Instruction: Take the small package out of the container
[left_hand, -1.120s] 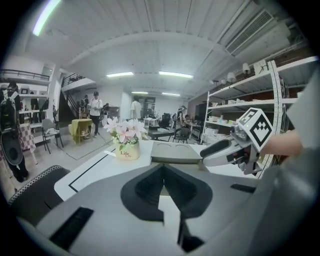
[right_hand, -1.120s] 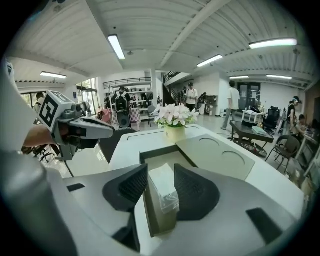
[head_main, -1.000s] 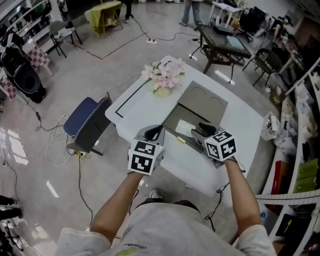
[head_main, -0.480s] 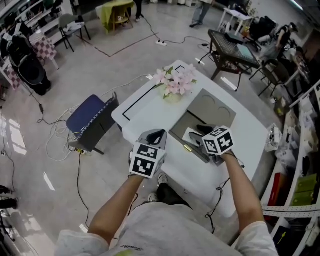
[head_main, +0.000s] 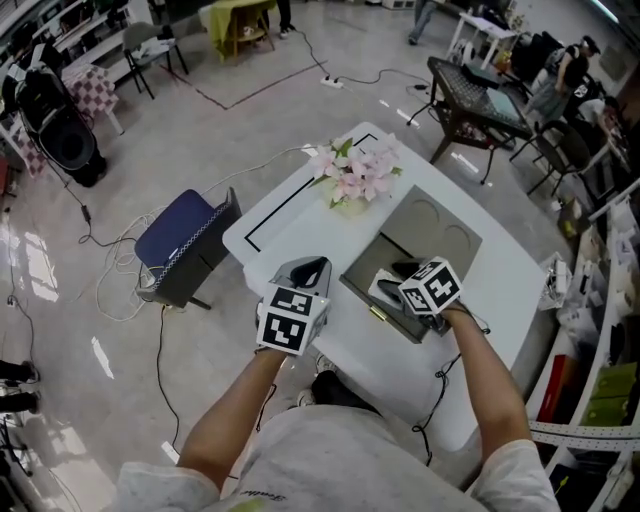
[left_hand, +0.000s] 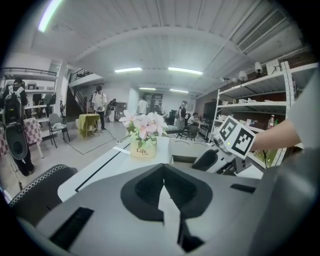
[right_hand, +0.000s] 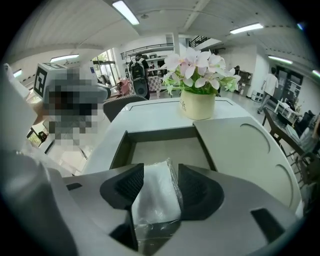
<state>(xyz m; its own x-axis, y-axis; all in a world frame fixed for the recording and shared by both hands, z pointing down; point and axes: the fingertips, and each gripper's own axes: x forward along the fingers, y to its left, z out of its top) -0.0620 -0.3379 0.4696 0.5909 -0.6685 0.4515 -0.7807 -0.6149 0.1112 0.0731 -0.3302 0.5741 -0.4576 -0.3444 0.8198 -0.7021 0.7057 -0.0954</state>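
Reach step. Right claw (right_hand: 156, 181) opening, straddling the small clear-wrapped white package (right_hand: 152, 205), which lies inside the grey rectangular open-lidded container (right_hand: 155, 134) on the white bench (head_main: 290, 215). Left claw (left_hand: 164, 192) clenched, empty. Next, probably: close on package, lift clear.

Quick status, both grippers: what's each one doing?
Left gripper: jaws closed, empty.
Right gripper: jaws opening around the small clear-wrapped white package, not gripping it.

Grey short-sleeved shirt (head_main: 330, 465), left tongs (head_main: 308, 268) and right tongs (head_main: 400, 272) grey moulded plastic, black-and-white marker cubes (head_main: 290, 320)
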